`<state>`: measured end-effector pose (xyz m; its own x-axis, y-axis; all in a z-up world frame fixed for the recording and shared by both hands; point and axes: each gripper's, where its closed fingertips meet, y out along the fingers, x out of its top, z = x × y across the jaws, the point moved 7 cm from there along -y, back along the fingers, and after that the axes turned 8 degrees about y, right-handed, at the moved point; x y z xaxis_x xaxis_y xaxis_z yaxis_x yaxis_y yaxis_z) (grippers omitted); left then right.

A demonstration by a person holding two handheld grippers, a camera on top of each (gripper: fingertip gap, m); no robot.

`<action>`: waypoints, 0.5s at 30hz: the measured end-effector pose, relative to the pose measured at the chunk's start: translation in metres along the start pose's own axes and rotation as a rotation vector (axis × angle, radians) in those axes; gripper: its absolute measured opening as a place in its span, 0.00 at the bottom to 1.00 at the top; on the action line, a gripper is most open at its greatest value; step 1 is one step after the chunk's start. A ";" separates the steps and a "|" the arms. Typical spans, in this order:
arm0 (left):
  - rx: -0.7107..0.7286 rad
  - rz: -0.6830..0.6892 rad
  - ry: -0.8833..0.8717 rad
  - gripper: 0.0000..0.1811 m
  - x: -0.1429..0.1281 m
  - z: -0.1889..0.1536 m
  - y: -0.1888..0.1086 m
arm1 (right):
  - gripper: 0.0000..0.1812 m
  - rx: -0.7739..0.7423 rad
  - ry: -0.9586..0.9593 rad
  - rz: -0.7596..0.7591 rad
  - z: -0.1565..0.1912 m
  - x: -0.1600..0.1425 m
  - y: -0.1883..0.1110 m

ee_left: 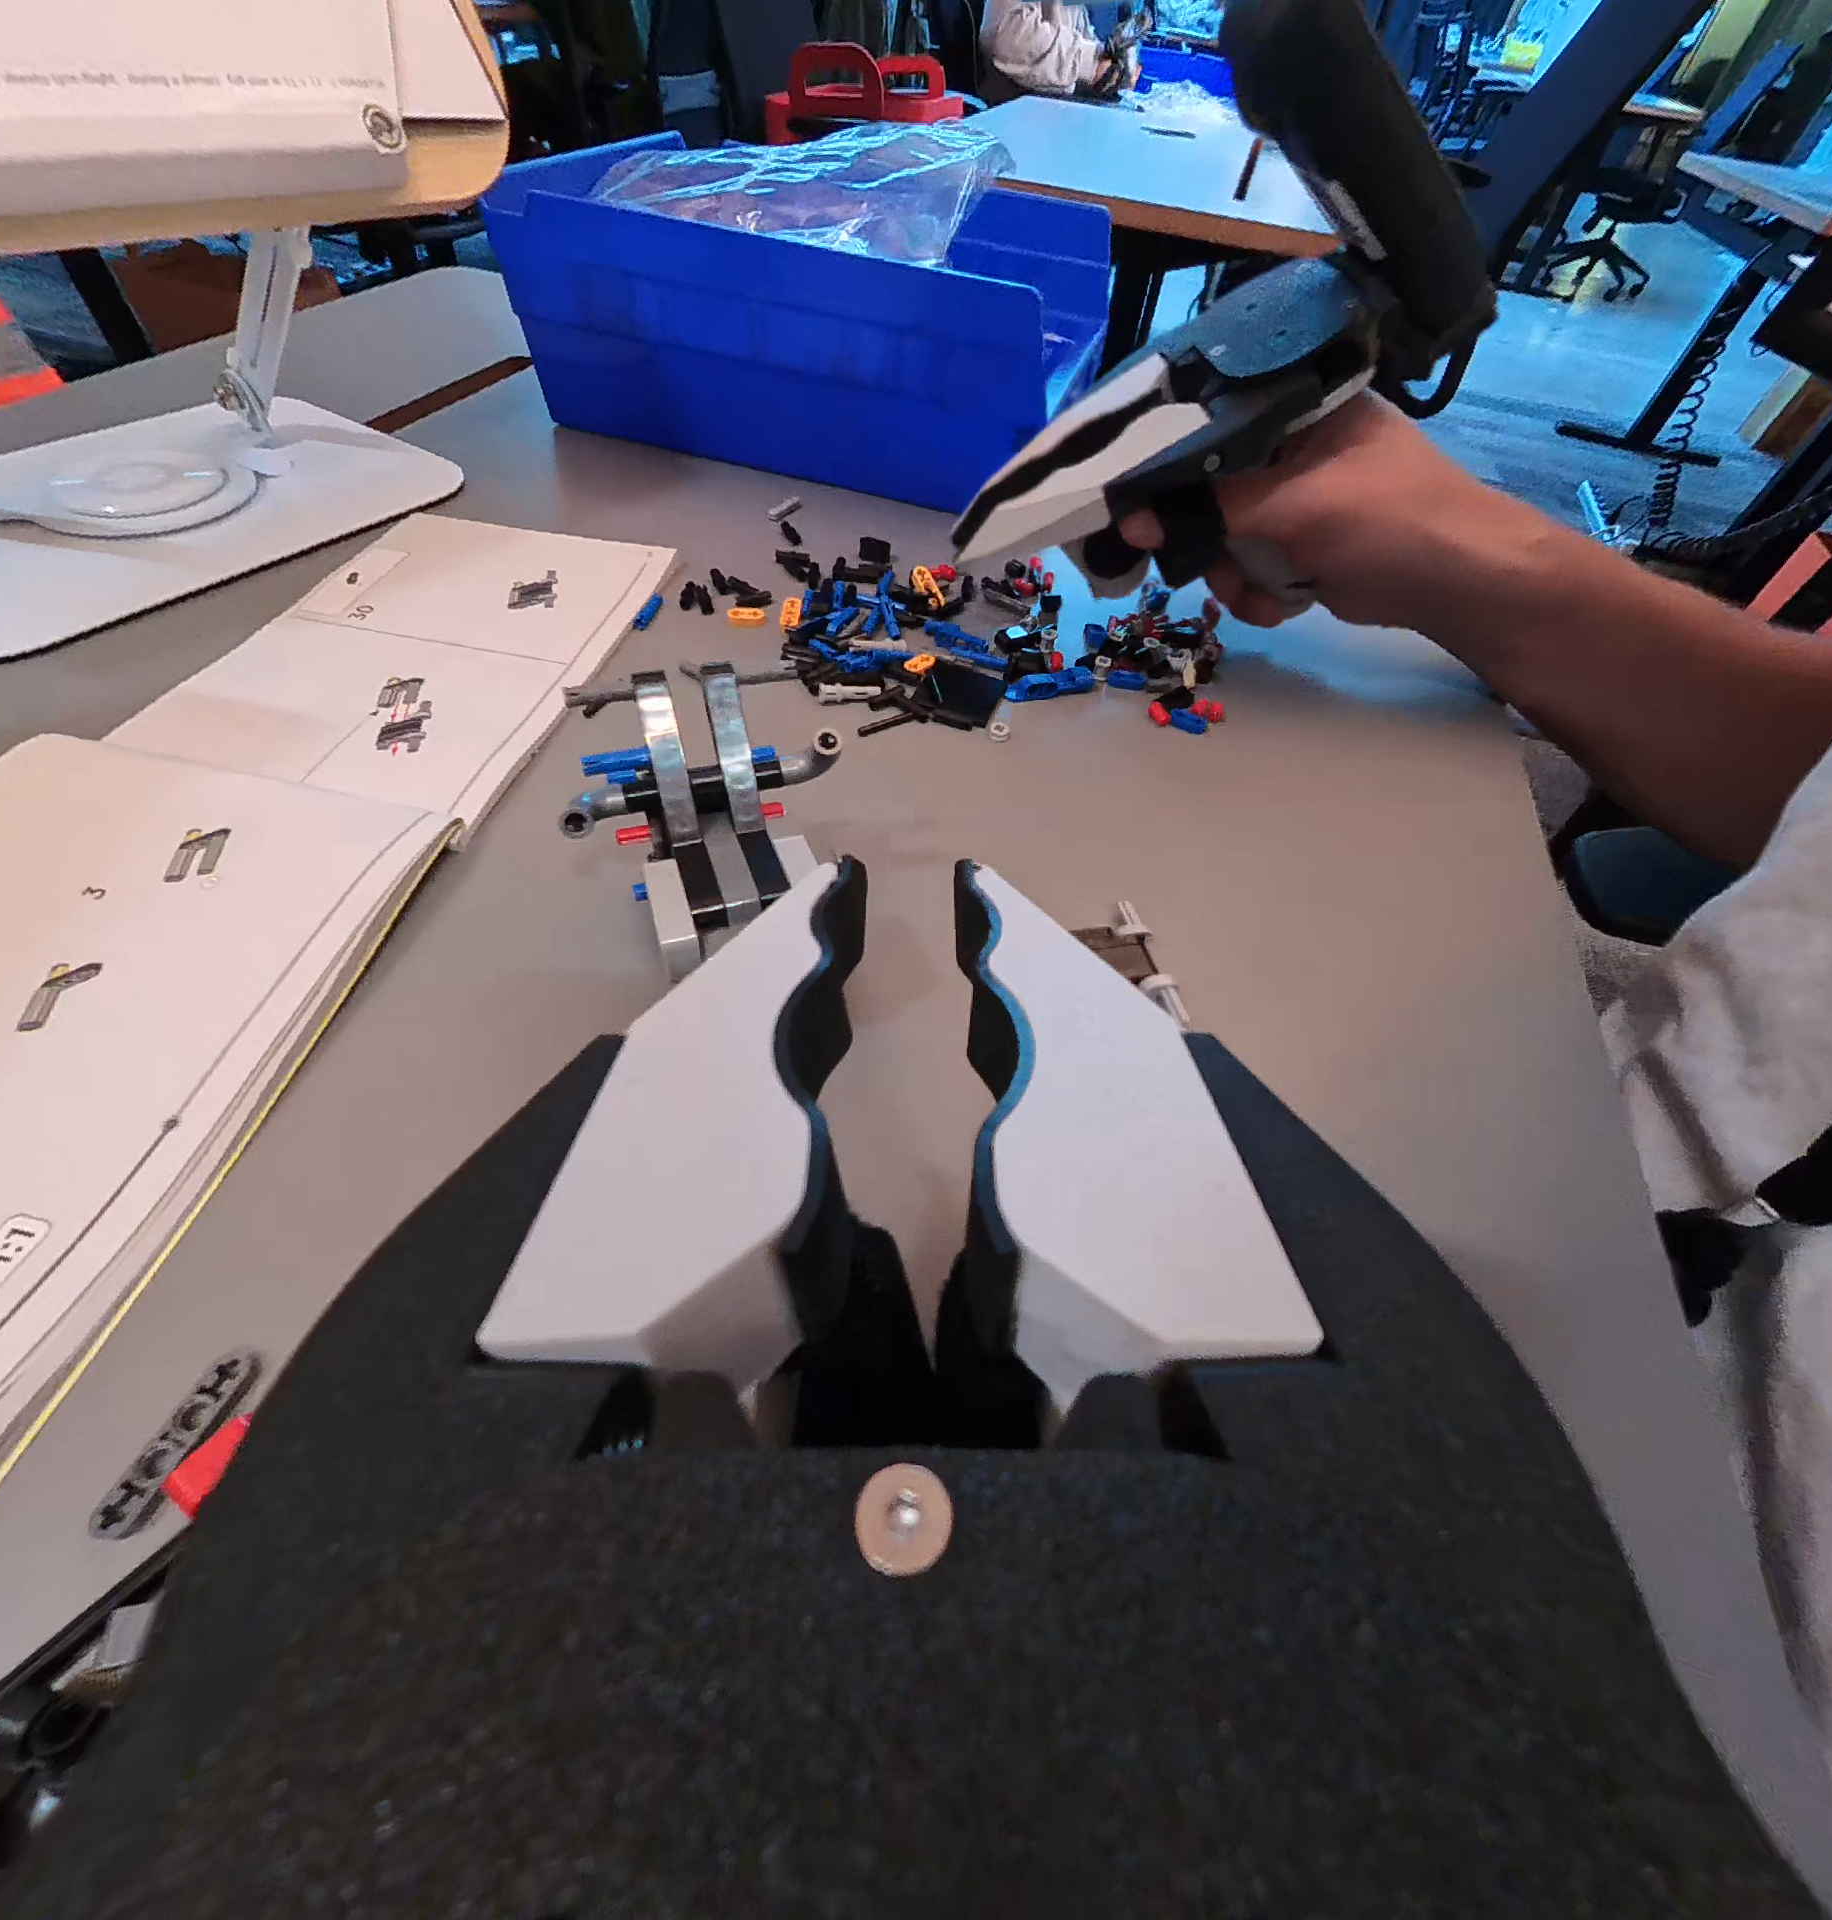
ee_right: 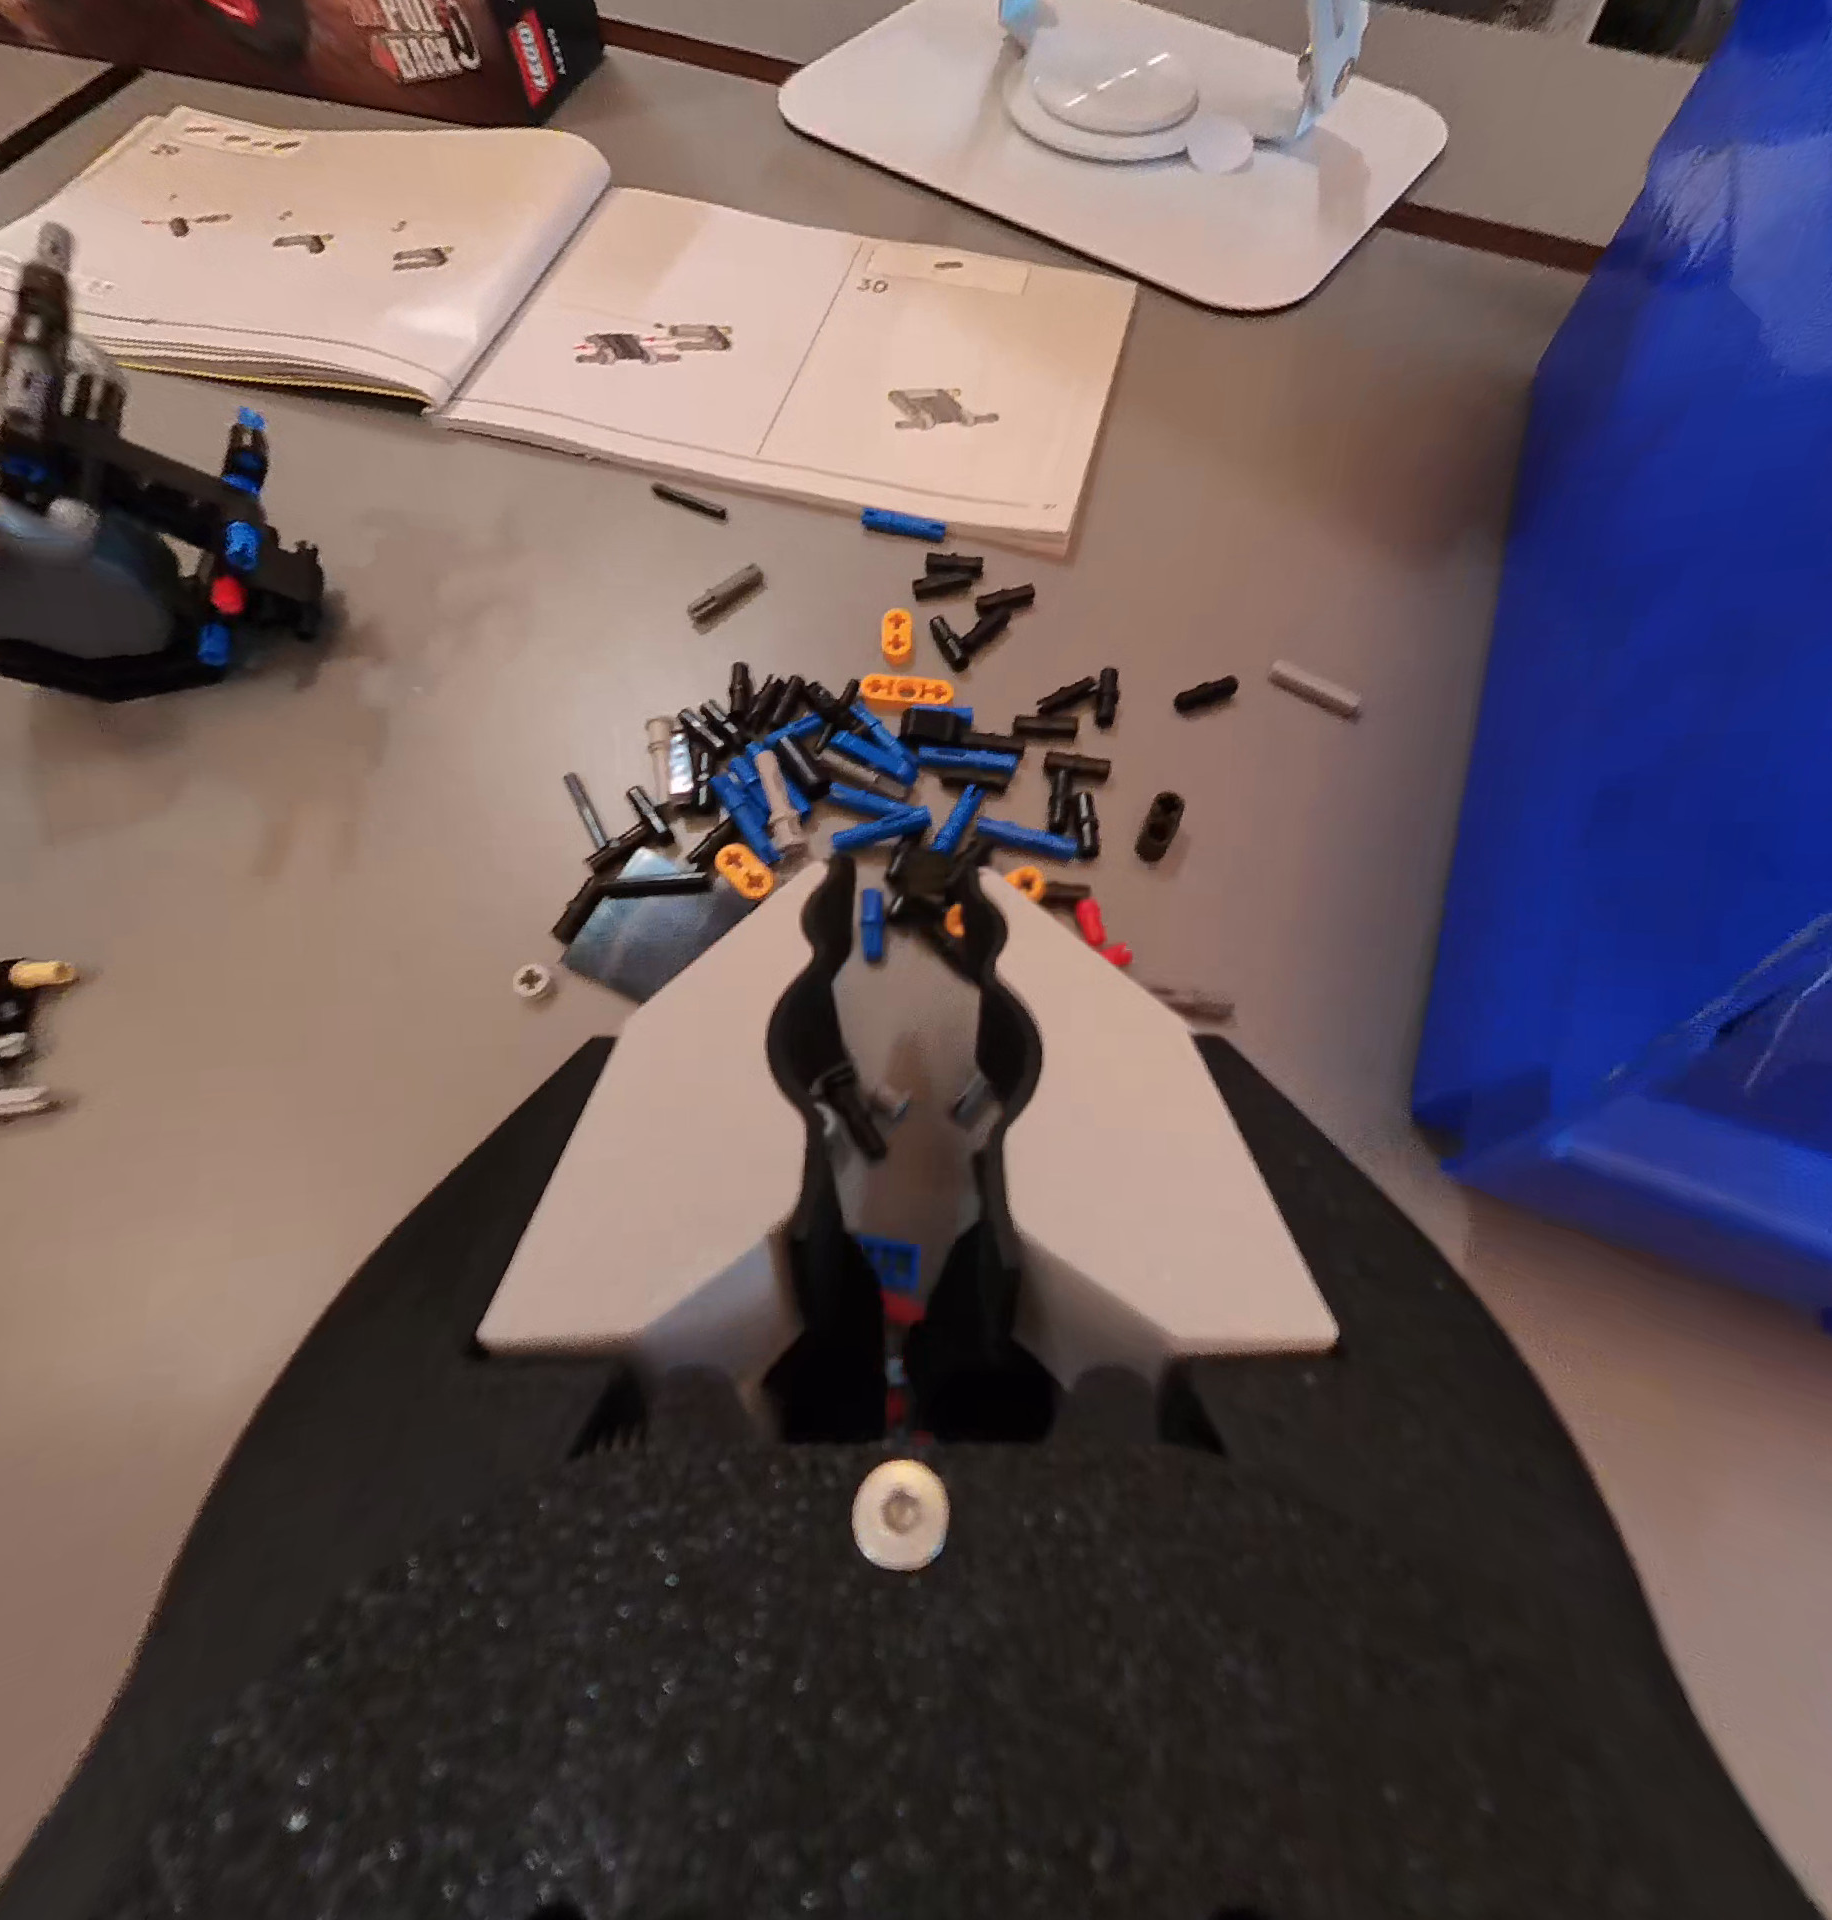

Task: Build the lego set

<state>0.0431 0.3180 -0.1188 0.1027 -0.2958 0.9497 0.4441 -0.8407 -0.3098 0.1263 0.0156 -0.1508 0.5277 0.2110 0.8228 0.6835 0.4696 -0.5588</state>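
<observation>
**Two grippers over a half-built model and a heap of loose parts**

Most of the grey table [ee_left: 1255,883] lies bare; its far side carries a blue bin [ee_left: 787,322] with a crumpled plastic bag [ee_left: 798,177] inside, whose contents I cannot make out. A white lamp base [ee_left: 164,509] stands to the left, its top cut off by the frame. An open instruction booklet [ee_left: 299,748] lies beside it, the near pages running out of view. The right wrist view also catches the corner of a dark product box [ee_right: 372,52], mostly cropped.

The left gripper [ee_left: 904,868] hovers low, its jaws parted with nothing between them, and its left finger [ee_left: 725,1039] hides the near end of the partly built model [ee_left: 699,800], a black, grey and blue assembly lying on the table.

The right gripper [ee_left: 959,556], held in a hand [ee_left: 1338,520], points down at the pile of loose pieces [ee_left: 995,644]. Its jaws stand slightly apart at the tips, right over a small black piece [ee_right: 927,868]; motion blur keeps me from telling whether they touch it. More pieces show through the gap. A small subassembly [ee_left: 1140,945] lies half hidden behind the left gripper's right finger.
</observation>
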 end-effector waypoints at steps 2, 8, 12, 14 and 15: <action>0.002 -0.002 0.005 0.08 0.000 -0.001 0.000 | 0.11 0.000 0.008 0.002 0.004 -0.006 -0.006; -0.046 -0.016 -0.041 0.08 0.000 -0.007 0.003 | 0.11 -0.047 -0.002 0.030 0.005 -0.026 -0.035; -0.060 -0.017 -0.048 0.08 0.000 -0.011 0.004 | 0.11 -0.066 0.018 0.050 0.003 -0.043 -0.057; -0.069 -0.025 -0.054 0.08 0.002 -0.012 0.004 | 0.11 -0.072 0.025 0.054 0.002 -0.049 -0.067; -0.073 -0.028 -0.056 0.08 0.002 -0.013 0.005 | 0.11 -0.072 0.024 0.055 0.003 -0.052 -0.070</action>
<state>0.0336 0.3076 -0.1187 0.1417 -0.2472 0.9585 0.3821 -0.8796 -0.2833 0.0493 -0.0260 -0.1538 0.5767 0.2135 0.7885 0.6875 0.3945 -0.6096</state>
